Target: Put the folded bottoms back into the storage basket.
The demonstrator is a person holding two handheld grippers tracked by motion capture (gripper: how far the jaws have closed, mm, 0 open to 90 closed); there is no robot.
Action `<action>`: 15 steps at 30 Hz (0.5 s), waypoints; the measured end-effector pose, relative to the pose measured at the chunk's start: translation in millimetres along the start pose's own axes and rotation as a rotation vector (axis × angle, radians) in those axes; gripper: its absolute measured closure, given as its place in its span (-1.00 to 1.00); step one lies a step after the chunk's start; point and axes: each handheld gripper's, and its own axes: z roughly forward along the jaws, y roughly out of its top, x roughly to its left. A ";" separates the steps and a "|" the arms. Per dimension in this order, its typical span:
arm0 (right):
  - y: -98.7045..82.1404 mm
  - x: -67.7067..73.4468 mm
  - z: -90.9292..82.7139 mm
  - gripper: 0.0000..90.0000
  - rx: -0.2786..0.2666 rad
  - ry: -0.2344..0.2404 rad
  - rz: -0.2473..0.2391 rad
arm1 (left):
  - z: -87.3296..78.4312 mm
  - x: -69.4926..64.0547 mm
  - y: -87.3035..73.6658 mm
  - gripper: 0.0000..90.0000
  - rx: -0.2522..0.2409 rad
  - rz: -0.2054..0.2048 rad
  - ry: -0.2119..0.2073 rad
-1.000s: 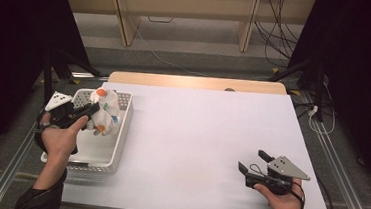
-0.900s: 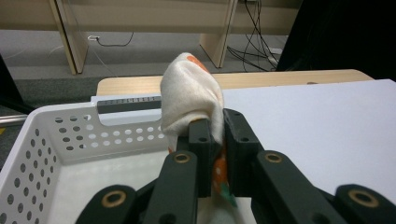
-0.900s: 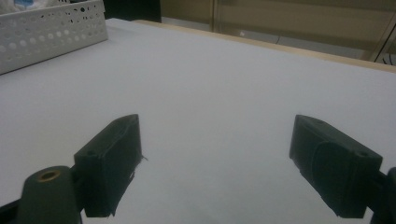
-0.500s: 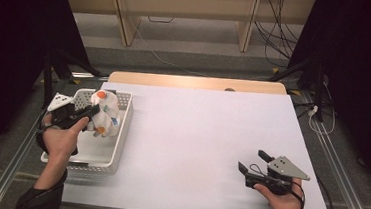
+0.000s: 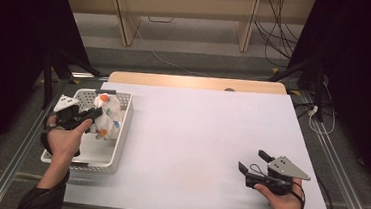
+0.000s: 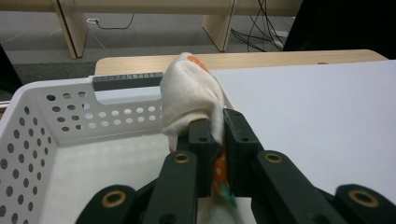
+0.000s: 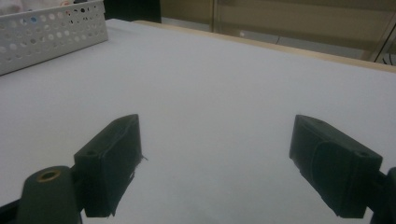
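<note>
No brand, label or writing is showing up readably anywhere: the cloth is carrying only orange spots and a bit of green and blue print, and the basket is plain white plastic with rows of round holes.

The left tool is sitting over the basket at the left edge of the bench, and its two black jaws are pressing together on the cloth. In the left gripper view the cream fabric is bunching up above the jaws in a rounded lump, while a printed strip is being pinched between the pads and is hanging out below them. The cloth is lifting clear of the basket floor here, with the basket's far wall and its grey handle bar standing just behind it. From the high view the cloth is hanging at the tip of the left tool, inside the basket's outline, close to the wall nearest the middle of the bench.

The right tool is resting low over the bare white bench near the front right corner, well apart from the basket. Its jaws are standing wide apart with nothing between them, just the white surface showing.
</note>
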 end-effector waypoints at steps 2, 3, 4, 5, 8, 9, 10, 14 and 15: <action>-0.1 -0.2 -0.1 -0.61 0.000 0.000 0.000 | 0.9 -0.2 -0.7 0.82 0.006 0.004 0.000; 0.0 -0.2 -0.1 -0.61 0.001 0.000 0.001 | 1.6 -0.3 -1.2 0.82 0.008 0.004 0.001; -0.1 -0.2 -0.1 -0.61 0.001 0.000 0.001 | 2.4 -0.4 -1.8 0.82 0.012 0.004 0.002; 0.1 0.0 -0.2 -0.61 0.001 0.000 0.000 | 2.9 -0.5 -2.2 0.82 0.014 0.005 0.003; 0.1 0.0 -0.2 -0.61 0.001 0.000 -0.003 | 4.5 -0.3 -3.4 0.82 0.023 0.011 0.006; 0.1 0.0 -0.3 -0.61 0.001 0.001 -0.002 | 5.1 -0.3 -3.8 0.82 0.025 0.010 0.005; 0.0 0.0 -0.2 -0.61 0.001 0.000 -0.002 | 5.5 -0.1 -4.1 0.82 0.028 0.010 0.005; 0.3 0.1 -0.6 -0.61 0.002 0.000 -0.001 | 7.3 0.8 -5.5 0.82 0.039 0.007 0.007; 0.3 0.1 -0.6 -0.61 0.002 0.000 -0.001 | 7.8 1.0 -5.9 0.82 0.041 0.007 0.007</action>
